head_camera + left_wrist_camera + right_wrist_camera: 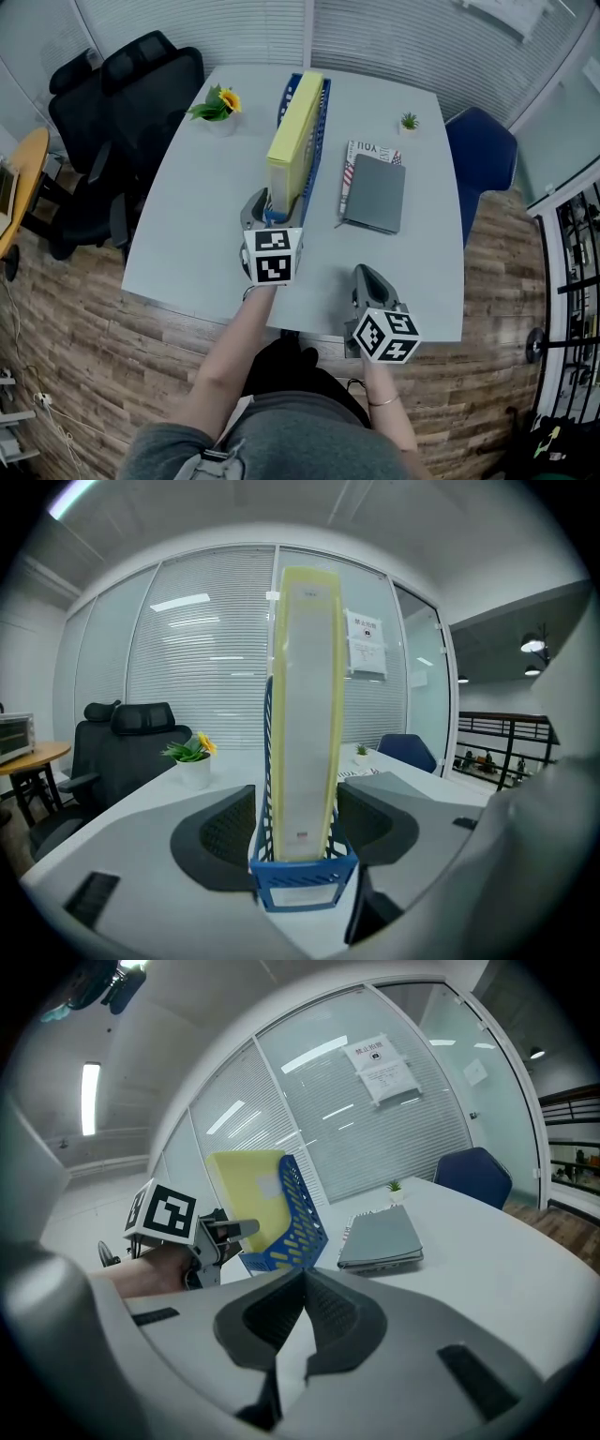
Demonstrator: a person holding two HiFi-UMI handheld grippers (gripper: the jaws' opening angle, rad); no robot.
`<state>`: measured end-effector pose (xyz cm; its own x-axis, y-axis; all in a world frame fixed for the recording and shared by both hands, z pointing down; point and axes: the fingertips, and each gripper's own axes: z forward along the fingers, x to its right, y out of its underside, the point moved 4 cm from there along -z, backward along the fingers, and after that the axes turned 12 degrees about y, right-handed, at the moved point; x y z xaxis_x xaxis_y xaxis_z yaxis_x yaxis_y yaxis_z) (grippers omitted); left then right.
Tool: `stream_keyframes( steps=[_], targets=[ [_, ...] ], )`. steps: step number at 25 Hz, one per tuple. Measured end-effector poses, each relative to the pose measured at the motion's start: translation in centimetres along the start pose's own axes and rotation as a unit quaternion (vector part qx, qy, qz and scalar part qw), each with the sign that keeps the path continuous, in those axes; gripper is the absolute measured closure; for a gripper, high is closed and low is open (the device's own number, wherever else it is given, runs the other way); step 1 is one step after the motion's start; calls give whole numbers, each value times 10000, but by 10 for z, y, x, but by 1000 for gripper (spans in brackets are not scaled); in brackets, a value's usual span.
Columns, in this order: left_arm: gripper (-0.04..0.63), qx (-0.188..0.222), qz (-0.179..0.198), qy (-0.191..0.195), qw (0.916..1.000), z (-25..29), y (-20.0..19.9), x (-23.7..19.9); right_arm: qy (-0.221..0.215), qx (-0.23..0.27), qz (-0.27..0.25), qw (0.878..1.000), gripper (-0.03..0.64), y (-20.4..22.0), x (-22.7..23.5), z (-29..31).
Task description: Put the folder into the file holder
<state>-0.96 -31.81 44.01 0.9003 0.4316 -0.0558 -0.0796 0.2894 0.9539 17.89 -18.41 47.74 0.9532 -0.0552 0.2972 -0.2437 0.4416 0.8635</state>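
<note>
A yellow folder (295, 122) stands upright on its edge inside the blue mesh file holder (315, 155) on the white table (202, 234). My left gripper (277, 214) is at the holder's near end. In the left gripper view its jaws (295, 819) stand open on either side of the folder (305, 714) and the holder (302, 883), and the pads do not press on them. My right gripper (367, 277) hovers near the table's front edge, to the right. Its jaws (302, 1283) are shut with nothing between them.
A grey notebook (375, 192) lies on a magazine to the right of the holder. A potted sunflower (217, 105) and a small green plant (409, 121) stand at the back. Black office chairs (131, 94) are at the left and a blue chair (483, 150) at the right.
</note>
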Motion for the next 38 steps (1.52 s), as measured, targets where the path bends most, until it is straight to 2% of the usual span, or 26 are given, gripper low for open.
stream_keyframes(
  steps=[4, 10, 13, 23, 29, 38],
  targets=[
    [333, -52, -302, 188, 9994, -18, 18, 4, -96, -34, -56, 9999, 611, 4, -6, -3],
    [338, -307, -535, 472, 9970, -43, 48, 12, -247, -111, -163, 9995, 611, 12, -16, -8],
    [384, -379, -643, 520, 9959, -56, 60, 12, -314, -141, -215, 9992, 611, 16, -21, -11],
    [514, -562, -701, 824, 9925, -93, 85, 11, -444, -123, -332, 9984, 611, 21, -32, -23],
    [554, -584, -773, 957, 9907, -109, 97, 21, -475, -86, -380, 9981, 611, 22, -33, -29],
    [565, -513, -763, 1162, 9890, -129, 99, 27, -575, -3, -537, 9969, 614, 23, -39, -40]
  ],
)
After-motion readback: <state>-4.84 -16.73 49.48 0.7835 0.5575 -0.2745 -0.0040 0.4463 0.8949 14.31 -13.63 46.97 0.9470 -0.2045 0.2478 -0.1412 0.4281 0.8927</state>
